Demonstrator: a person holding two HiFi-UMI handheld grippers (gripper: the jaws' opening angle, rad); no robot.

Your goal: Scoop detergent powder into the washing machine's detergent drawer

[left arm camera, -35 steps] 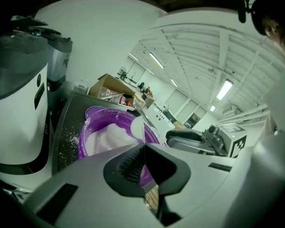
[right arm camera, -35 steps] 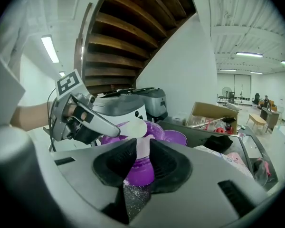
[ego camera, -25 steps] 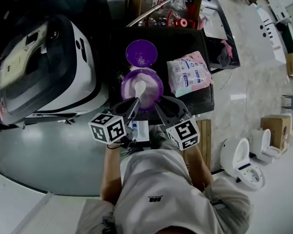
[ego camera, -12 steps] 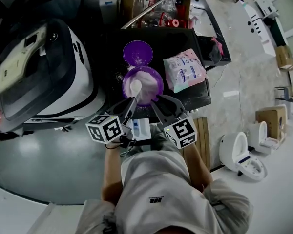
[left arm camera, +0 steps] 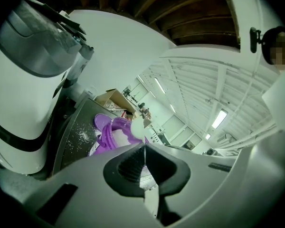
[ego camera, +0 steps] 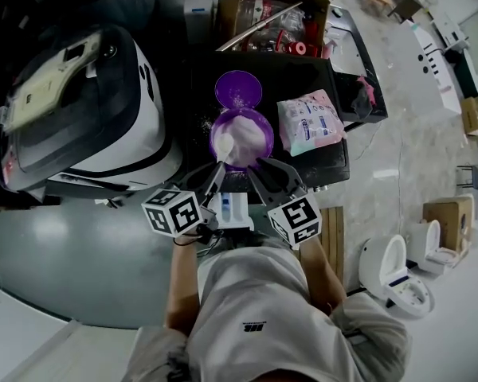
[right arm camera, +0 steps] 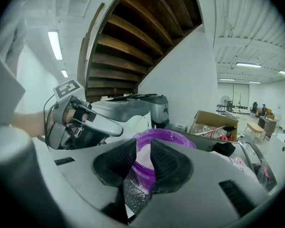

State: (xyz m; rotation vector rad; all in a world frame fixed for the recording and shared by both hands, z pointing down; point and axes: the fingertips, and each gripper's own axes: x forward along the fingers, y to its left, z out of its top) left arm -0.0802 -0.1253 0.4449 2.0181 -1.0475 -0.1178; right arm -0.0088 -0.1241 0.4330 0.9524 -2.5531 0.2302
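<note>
A purple tub (ego camera: 251,130) of white powder stands on the dark table (ego camera: 303,74), its purple lid (ego camera: 239,91) lying just behind it. My left gripper (ego camera: 217,168) is shut on the handle of a white spoon (ego camera: 225,146). The spoon's bowl (left arm camera: 137,129) carries a heap of powder over the near left part of the tub (left arm camera: 109,136). My right gripper (ego camera: 262,165) is shut on the tub's near rim (right arm camera: 147,161), one pad inside and one outside. A white drawer with a blue part (ego camera: 231,210) shows between the two marker cubes.
The white and black washing machine (ego camera: 88,110) stands left of the table, with its side (left arm camera: 19,94) close by my left gripper. A pink detergent bag (ego camera: 311,122) lies right of the tub. An open cardboard box (ego camera: 275,14) is behind. Spilled powder (left arm camera: 80,137) dusts the table.
The spoon has drawn back from the middle of the powder toward the tub's near left side. The right gripper has stayed on the rim.
</note>
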